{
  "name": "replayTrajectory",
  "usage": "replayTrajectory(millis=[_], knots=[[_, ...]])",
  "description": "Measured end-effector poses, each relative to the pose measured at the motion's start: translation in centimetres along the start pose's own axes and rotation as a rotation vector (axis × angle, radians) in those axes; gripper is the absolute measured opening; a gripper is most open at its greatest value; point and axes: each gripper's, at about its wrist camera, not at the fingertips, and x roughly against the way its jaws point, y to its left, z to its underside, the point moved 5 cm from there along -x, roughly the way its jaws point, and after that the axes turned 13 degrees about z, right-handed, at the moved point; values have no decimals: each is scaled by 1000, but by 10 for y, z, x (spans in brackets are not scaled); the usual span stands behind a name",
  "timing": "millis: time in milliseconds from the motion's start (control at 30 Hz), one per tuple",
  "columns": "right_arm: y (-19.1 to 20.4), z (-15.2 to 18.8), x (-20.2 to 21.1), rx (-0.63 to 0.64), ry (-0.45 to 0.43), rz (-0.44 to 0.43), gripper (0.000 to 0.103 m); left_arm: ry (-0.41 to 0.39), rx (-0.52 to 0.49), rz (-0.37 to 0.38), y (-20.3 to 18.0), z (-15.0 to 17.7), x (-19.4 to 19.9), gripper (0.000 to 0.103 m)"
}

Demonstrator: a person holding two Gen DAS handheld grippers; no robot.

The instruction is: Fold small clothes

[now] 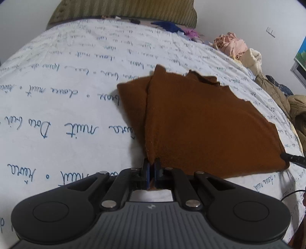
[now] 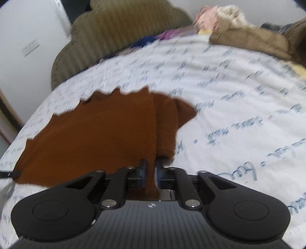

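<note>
A brown knit garment (image 1: 200, 122) lies spread on a white bed sheet with blue handwriting print (image 1: 67, 86). One side is folded over, making a ridge. My left gripper (image 1: 152, 164) is shut on the garment's near left corner. In the right wrist view the same garment (image 2: 95, 138) lies to the left and centre. My right gripper (image 2: 150, 166) is shut on the garment's near right corner, with cloth between the blue pads (image 2: 157, 172). The tip of the other gripper (image 1: 292, 159) shows at the garment's right corner in the left wrist view.
An olive ribbed headboard cushion (image 1: 122, 9) stands at the far end of the bed. A pile of clothes, pink (image 1: 231, 45), cream and tan, lies along the far right edge. Blue and purple clothes (image 1: 172, 26) lie near the headboard. A white wall (image 2: 28, 47) is at left.
</note>
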Motion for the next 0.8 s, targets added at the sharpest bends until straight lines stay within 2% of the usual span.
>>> replayTrajectory(millis=[33, 100, 200, 367, 500, 800], knots=[[1, -4, 8, 0, -43, 35, 34, -16, -21, -18, -4, -2, 4, 5], [12, -14, 26, 36, -143, 88, 58, -51, -79, -78, -15, -7, 13, 5], [47, -24, 37, 155, -214, 51, 69, -75, -143, -139, -31, -19, 16, 6], [109, -17, 23, 293, -201, -45, 88, -70, -148, -152, -53, -32, -2, 7], [134, -7, 6, 299, -165, -39, 94, -50, -159, -165, -65, -35, -24, 7], [135, 19, -21, 312, -94, 43, 102, -37, -150, -216, -72, -34, -56, 10]])
